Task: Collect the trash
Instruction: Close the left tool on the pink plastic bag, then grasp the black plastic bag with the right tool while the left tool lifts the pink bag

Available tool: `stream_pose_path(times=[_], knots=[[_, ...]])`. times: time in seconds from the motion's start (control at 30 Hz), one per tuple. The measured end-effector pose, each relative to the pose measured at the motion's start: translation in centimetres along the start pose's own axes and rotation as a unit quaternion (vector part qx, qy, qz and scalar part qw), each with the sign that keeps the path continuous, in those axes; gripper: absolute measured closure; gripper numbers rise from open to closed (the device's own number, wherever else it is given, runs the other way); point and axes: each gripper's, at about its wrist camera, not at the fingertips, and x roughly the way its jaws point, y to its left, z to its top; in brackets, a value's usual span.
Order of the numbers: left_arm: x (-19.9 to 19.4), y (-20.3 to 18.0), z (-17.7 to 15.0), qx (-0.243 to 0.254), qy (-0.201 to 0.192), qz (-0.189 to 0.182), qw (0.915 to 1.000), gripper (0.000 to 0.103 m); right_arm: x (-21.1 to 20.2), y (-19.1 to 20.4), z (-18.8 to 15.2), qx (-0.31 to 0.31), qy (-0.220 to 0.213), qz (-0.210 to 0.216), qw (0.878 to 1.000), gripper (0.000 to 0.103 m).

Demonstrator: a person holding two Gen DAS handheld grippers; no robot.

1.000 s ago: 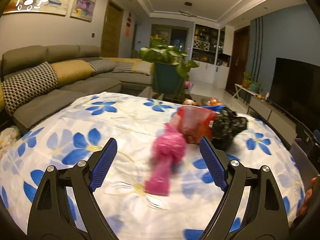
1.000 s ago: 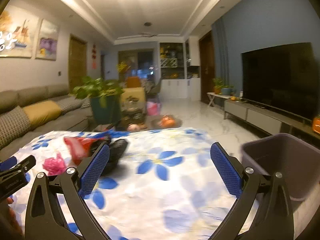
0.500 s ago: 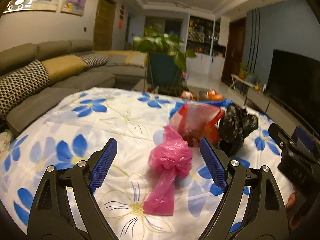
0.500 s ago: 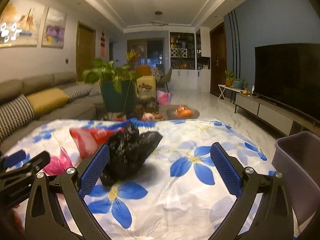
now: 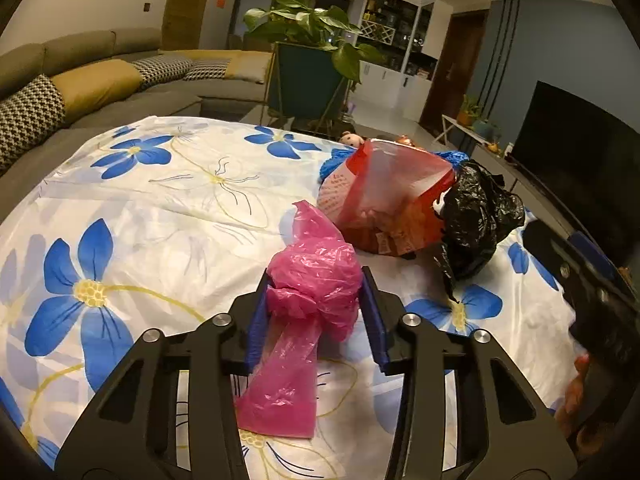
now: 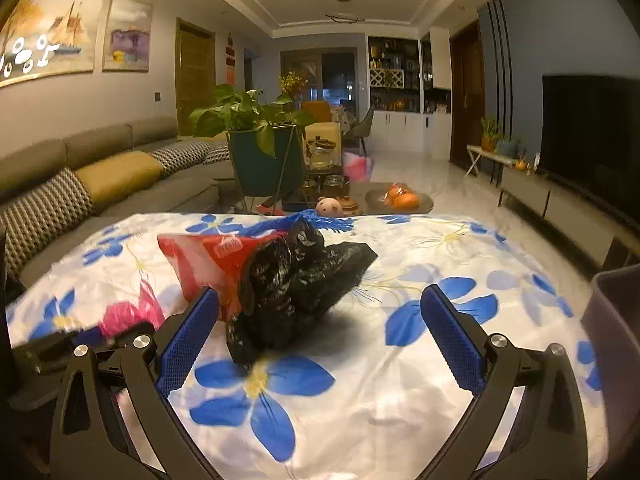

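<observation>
On the worktop [image 5: 168, 200] with its white, blue-flowered cloth, a crumpled pink plastic bag [image 5: 316, 292] is being squeezed by the closing left gripper [image 5: 316, 308] fingers, its flat tail pointing toward the camera. The right gripper [image 6: 320, 336] fingers are spread wide.

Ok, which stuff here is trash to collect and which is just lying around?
Part of the job:
pink bag, between the closing left gripper pads
red bag
black bag, ahead of the open right gripper
grey bin

Just lying about:
potted plant
sofa cushions
television
</observation>
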Motion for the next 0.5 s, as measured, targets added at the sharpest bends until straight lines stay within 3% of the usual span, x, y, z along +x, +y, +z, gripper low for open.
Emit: stream_pose_path(times=[0.13,0.2,0.3,0.47,0.5], knots=[[-0.9,0.3,-0.2,-0.015,-0.019,-0.008,0.9997,0.068,1.9,-0.4,0.8,0.021,0.026,0.005,0.999,0.016],[-1.5,0.8,-0.3,-0.029,-0.035,-0.011,0.9989,0.068,2.9,-0.5,1.1,0.029,0.041,0.010,0.999,0.026],[-2.0,1.7,-0.4,-0.050,-0.050,-0.013,0.9975,0.068,4.5,-0.5,1.3,0.043,0.057,0.012,0.997,0.029],[-1.6,1.9,-0.4,-0.053,-0.040,-0.020,0.9976,0.068,6.4,-0.4,0.6,0.052,0.099,0.031,0.993,0.066],[-1.5,1.9,-0.4,-0.054,-0.039,-0.021,0.9976,0.068,6.4,-0.4,0.5,0.054,0.100,0.038,0.993,0.070]])
